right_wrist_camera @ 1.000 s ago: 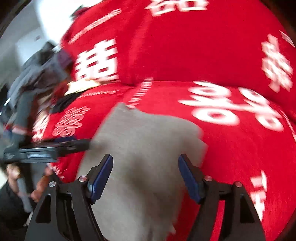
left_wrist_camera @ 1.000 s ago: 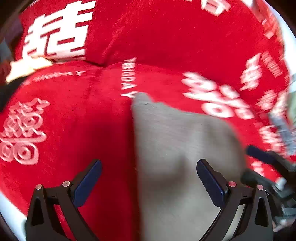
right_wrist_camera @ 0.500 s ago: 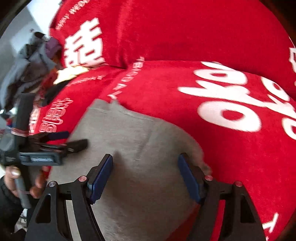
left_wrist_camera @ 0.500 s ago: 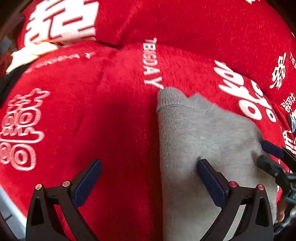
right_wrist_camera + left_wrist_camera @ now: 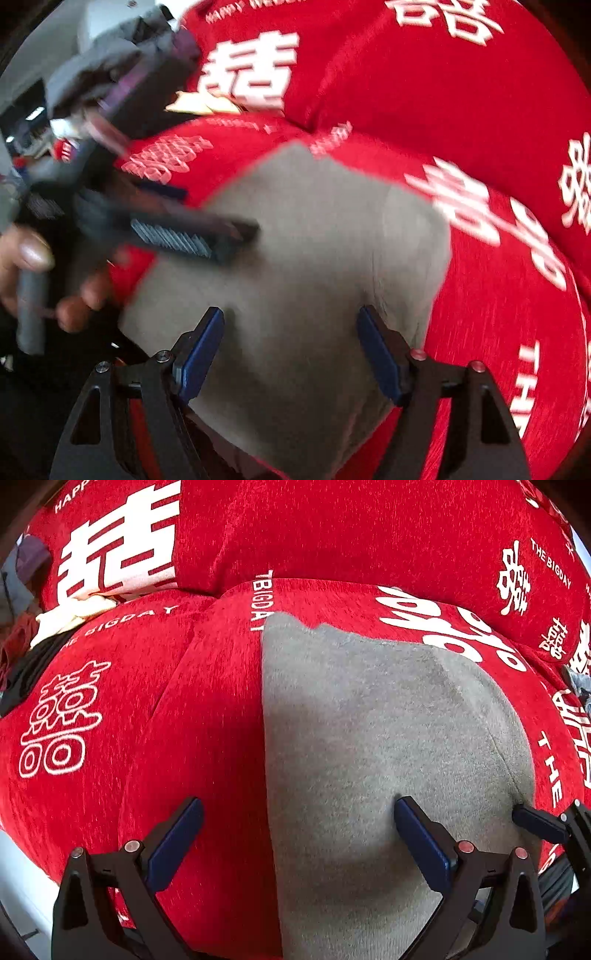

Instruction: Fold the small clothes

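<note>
A grey garment (image 5: 369, 738) lies flat on a red cushion (image 5: 147, 720) printed with white characters. It also shows in the right wrist view (image 5: 314, 258). My left gripper (image 5: 299, 823) is open; its right finger rests over the garment's near part and its left finger over the red cloth. My right gripper (image 5: 291, 339) is open over the garment's near edge. The left gripper shows blurred at the left of the right wrist view (image 5: 177, 229), and the right gripper's fingertip (image 5: 535, 823) shows at the right edge of the left wrist view.
A red back cushion (image 5: 332, 528) rises behind the seat. A pile of other clothes (image 5: 118, 74) lies at the far left. White and dark cloth pieces (image 5: 62, 620) sit in the gap at the left.
Both grippers have shifted over the garment, which now lies spread flatter and wider. The left gripper has moved closer to the right one. Both stayed open.
</note>
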Tool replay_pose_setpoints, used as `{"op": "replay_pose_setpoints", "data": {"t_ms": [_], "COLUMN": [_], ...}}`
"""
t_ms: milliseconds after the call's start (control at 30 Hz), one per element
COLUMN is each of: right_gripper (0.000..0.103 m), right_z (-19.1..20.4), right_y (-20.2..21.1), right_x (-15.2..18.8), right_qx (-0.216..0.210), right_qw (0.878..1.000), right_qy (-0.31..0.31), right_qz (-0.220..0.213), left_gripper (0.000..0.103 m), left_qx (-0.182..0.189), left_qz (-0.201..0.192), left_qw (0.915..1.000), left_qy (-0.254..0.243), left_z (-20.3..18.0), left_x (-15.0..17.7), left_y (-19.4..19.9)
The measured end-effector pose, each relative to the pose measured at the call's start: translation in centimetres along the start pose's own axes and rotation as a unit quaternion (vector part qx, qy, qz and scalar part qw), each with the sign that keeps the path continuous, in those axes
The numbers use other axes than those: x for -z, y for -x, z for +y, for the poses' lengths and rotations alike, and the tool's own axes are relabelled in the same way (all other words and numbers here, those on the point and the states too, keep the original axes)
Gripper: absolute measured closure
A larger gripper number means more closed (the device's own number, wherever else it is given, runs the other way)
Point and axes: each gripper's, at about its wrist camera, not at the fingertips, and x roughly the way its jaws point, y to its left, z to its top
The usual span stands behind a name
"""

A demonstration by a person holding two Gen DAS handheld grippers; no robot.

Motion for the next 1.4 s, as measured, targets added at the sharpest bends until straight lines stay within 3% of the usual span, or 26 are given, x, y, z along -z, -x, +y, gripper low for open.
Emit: {"op": "replay_pose_setpoints", "data": {"t_ms": [233,467,533,667,867,1067,1400], "right_gripper": [0.025,0.024,0.024,0.023,0.02,0.02,0.02], "right_z": [1.3,3.2,3.7,4.2,2.1,2.8,1.6], "right_y": [1.4,3.0,4.3,4.3,-0.3,1.7,4.6], "right_x": [2.6,4.5,4.6,3.7,2.7,1.6,-1.5], "right_qx": [0.034,0.036,0.029,0.04,0.028,0.04,0.099], "right_qw": [0.999,0.997,0.997,0.996,0.998,0.997,0.994], "right_qy": [0.031,0.068,0.076,0.084,0.022,0.026,-0.007], "right_qz": [-0.027,0.027,0.015,-0.005,0.05,0.057,0.05], "left_gripper": [0.0,0.0,0.0,0.0,0.0,0.0,0.0], "left_qx": [-0.009,-0.014,-0.011,-0.012,0.009,-0.026,-0.016], "left_qz": [-0.008,-0.032,-0.033,-0.005,0.018,0.004,-0.004], "left_qw": [0.9999,0.999,0.9989,0.9996,0.9997,0.9993,0.9993], "left_qy": [-0.01,-0.027,-0.032,-0.025,-0.009,-0.027,-0.033], "left_z": [-0.3,-0.8,-0.9,-0.7,-0.3,-1.4,-2.6], "left_x": [1.5,3.3,3.8,4.1,4.3,4.2,3.5], "left_y": [1.0,4.8,5.2,3.7,2.2,4.0,6.0]}}
